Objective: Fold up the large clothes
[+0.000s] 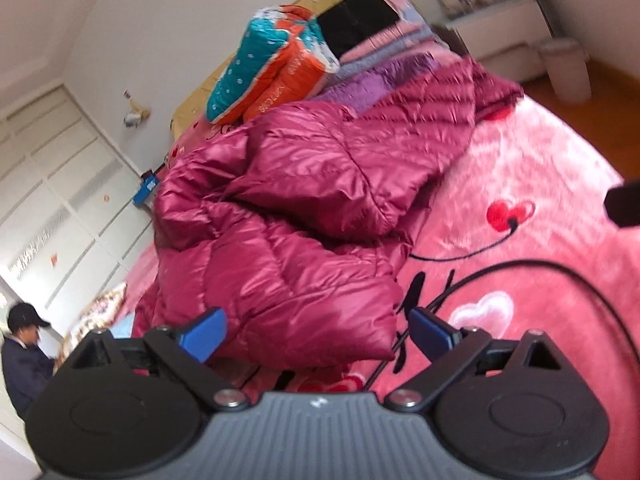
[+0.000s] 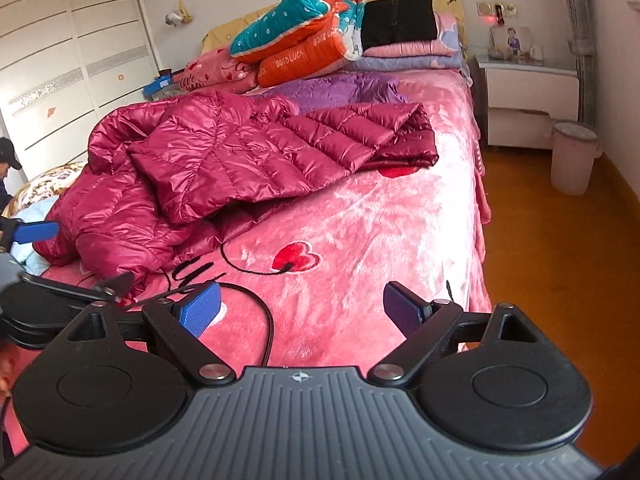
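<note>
Left gripper (image 1: 316, 330) held spread at crumpled magenta down coat (image 1: 296, 208) hem; right gripper (image 2: 302, 308) spread, empty, over pink bedspread (image 2: 392, 232).

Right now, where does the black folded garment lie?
In the right wrist view the black folded garment lies at the head of the bed, on stacked pink blankets, right of the teal-and-orange quilt.

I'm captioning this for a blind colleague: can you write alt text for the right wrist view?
A crumpled magenta down jacket lies across a pink heart-patterned bed. The open right gripper hovers over the blanket, holding nothing. Folded quilts are stacked at the headboard.
</note>
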The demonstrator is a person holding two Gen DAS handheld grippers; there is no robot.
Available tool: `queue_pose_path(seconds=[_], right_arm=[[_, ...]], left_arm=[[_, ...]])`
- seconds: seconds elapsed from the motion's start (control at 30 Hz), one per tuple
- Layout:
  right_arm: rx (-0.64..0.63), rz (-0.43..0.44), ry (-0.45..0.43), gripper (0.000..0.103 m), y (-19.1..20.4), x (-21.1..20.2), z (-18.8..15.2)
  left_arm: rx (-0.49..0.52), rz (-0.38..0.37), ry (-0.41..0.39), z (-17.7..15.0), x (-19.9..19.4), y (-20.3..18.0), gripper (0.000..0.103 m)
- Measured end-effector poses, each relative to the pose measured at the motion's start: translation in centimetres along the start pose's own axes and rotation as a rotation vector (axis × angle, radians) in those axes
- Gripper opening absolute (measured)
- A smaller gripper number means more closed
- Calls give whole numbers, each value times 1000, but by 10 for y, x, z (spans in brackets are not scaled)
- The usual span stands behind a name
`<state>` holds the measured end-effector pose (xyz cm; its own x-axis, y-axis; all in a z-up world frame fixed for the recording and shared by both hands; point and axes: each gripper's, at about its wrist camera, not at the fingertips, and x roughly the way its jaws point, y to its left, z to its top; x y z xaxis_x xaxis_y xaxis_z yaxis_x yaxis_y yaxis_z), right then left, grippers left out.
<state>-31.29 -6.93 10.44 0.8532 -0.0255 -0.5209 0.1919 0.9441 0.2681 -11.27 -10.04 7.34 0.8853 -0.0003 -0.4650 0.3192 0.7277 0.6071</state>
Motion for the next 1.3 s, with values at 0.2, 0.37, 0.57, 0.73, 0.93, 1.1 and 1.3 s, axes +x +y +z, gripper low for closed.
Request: queue_pose_path(seconds=[0.2,0.37,0.57,0.73,0.93,1.1,1.3], right_arm=[[42,27,26,103,-9,0,2],[64,47,36,103,-14,4,1],[88,65,49,103,-20,14,1],[98,78,51,103,-23,21,0],[97,100,41,103,-22,29,-1],[0,115,12,103,-11,37,2],[-206,82,-23,103,21,57,6]], left_arm=[[73,33,42,7,24,-12,97],[94,75,51,11,37,-15,94],[31,56,69,16,50,-6,74],[-82,-3,67,18,48,12,46],[-286,-65,25,13,29,49,27],[-463,-120,0,0,8,91,24],[-656,-153,-4,-25,-6,142,22]])
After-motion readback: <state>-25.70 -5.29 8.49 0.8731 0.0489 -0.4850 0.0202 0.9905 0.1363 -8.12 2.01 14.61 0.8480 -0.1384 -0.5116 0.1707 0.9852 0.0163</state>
